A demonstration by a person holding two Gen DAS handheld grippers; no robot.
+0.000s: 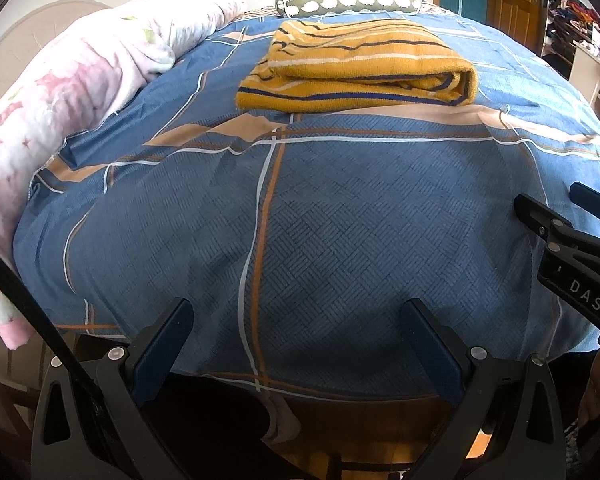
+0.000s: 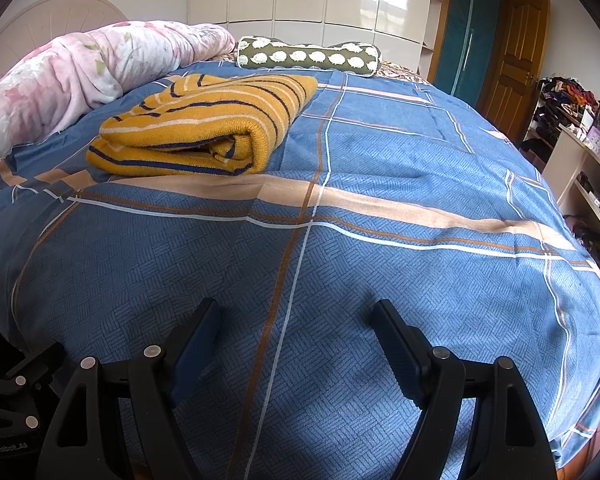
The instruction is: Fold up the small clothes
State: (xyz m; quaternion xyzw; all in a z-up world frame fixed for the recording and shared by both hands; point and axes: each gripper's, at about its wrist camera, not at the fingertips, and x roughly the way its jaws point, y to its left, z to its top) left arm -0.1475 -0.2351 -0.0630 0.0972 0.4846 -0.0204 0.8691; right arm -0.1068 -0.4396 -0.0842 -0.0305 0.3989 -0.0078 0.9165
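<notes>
Folded striped sweater [image 1: 356, 68] on bed [image 1: 340, 216], both claws wide, right claw [image 1: 572, 216] marked "DAS"

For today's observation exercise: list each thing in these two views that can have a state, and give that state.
Striped yellow garment: folded, lying on the bed.
Left gripper: open, holding nothing.
Right gripper: open, holding nothing.
Pink floral quilt: bunched along the bed's edge.
Wooden door: closed.

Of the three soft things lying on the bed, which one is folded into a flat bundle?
The yellow striped garment. It is folded, with layered edges showing. The pink blanket is bunched loosely, and the green bolster pillow is a roll.
</notes>
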